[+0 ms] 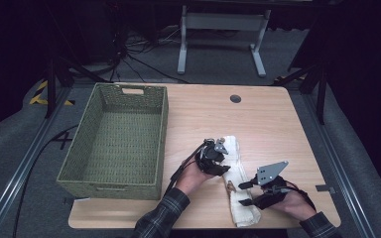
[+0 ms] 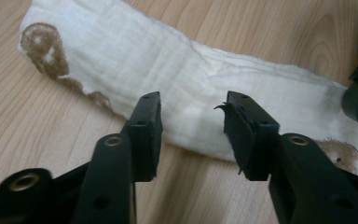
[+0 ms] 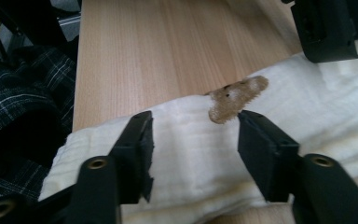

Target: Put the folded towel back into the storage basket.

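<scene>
Near the tabletop's [image 1: 278, 114] front edge: folded towel [image 1: 238, 191] lying flat, released; both grippers' [image 1: 217, 159] [image 1: 246, 193] fingers spread, nothing pinched.

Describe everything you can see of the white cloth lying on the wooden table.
The white folded cloth looks like soft, quilted cotton, folded into a long narrow strip. It lies flat on the light wooden table, running from mid-table toward the near edge, right of the green woven basket. Brown fuzzy animal patches decorate it. The left claw and right claw both hover open above it; neither presses on it.
</scene>
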`<action>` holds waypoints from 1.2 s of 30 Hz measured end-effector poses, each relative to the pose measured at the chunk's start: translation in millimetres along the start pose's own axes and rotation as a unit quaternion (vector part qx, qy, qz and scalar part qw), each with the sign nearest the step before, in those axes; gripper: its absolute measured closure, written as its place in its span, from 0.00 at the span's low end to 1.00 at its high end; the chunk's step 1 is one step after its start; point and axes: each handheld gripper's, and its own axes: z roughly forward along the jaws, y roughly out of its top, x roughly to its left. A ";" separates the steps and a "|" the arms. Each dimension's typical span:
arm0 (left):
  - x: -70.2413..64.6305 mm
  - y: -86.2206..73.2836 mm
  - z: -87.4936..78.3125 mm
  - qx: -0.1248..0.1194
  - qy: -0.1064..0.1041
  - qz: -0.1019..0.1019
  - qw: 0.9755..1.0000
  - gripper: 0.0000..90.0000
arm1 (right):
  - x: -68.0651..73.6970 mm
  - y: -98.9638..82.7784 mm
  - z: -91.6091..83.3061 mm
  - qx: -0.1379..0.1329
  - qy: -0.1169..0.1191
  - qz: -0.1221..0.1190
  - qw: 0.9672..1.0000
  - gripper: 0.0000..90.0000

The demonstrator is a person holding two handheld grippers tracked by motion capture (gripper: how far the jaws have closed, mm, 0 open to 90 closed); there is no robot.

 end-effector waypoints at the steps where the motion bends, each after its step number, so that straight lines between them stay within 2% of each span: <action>1: -0.3 -1.3 -0.9 -0.004 0.000 -0.001 1.000 0.58 | 0.0 0.3 2.0 0.003 0.000 -0.003 1.000 0.38; 4: -2.2 -5.0 -7.8 -0.004 0.005 -0.006 1.000 0.51 | 0.9 2.1 9.4 0.010 -0.009 -0.020 1.000 0.23; 7: -4.2 -7.3 -11.9 0.000 0.008 -0.008 1.000 0.44 | 0.2 2.6 14.8 0.017 -0.013 -0.035 0.999 0.18; 11: -5.8 -10.7 -15.4 0.008 0.011 -0.006 1.000 0.38 | -0.2 1.7 19.5 0.026 -0.016 -0.042 0.999 0.17; 12: -6.4 -12.2 -16.4 0.015 0.013 -0.011 1.000 0.36 | -0.3 1.4 20.4 0.028 -0.017 -0.045 0.998 0.17; 16: -6.4 -18.3 -19.8 0.012 0.015 -0.023 1.000 0.32 | 2.4 -0.6 22.4 0.031 -0.027 -0.059 0.997 0.18; 18: -6.5 -20.5 -19.8 0.005 0.022 -0.027 0.999 0.30 | 2.6 -1.4 22.3 0.029 -0.028 -0.059 0.997 0.18; 19: -6.2 -20.6 -20.9 0.013 0.019 -0.027 0.999 0.29 | 2.8 -1.7 22.3 0.028 -0.027 -0.057 0.998 0.18; 21: -6.5 -21.2 -20.0 0.010 0.024 -0.031 0.999 0.29 | 2.3 -2.1 22.0 0.028 -0.028 -0.060 0.997 0.18; 24: -5.6 -22.1 -19.1 0.009 0.023 -0.036 0.999 0.28 | 2.4 -3.1 20.3 0.027 -0.028 -0.057 0.998 0.22; 25: -4.6 -21.5 -19.7 0.014 0.020 -0.032 0.999 0.28 | 2.7 -3.5 19.8 0.026 -0.028 -0.056 0.998 0.23; 28: -4.5 -21.8 -18.1 0.010 0.022 -0.033 0.999 0.28 | 3.3 -3.8 18.6 0.025 -0.028 -0.055 0.998 0.28; 31: -4.9 -22.1 -15.4 0.010 0.024 -0.032 0.999 0.28 | 4.5 -4.0 14.4 0.026 -0.024 -0.054 0.998 0.44; 32: -4.7 -21.6 -15.8 0.018 0.023 -0.030 0.999 0.28 | 4.8 -4.0 13.8 0.027 -0.024 -0.054 0.998 0.48; 35: -6.0 -21.5 -14.2 0.016 0.024 -0.030 0.999 0.28 | 5.2 -4.3 12.3 0.026 -0.018 -0.059 0.998 0.60; 36: -6.0 -21.5 -14.2 0.016 0.024 -0.030 0.999 0.28 | 5.2 -4.3 12.3 0.026 -0.018 -0.059 0.998 0.60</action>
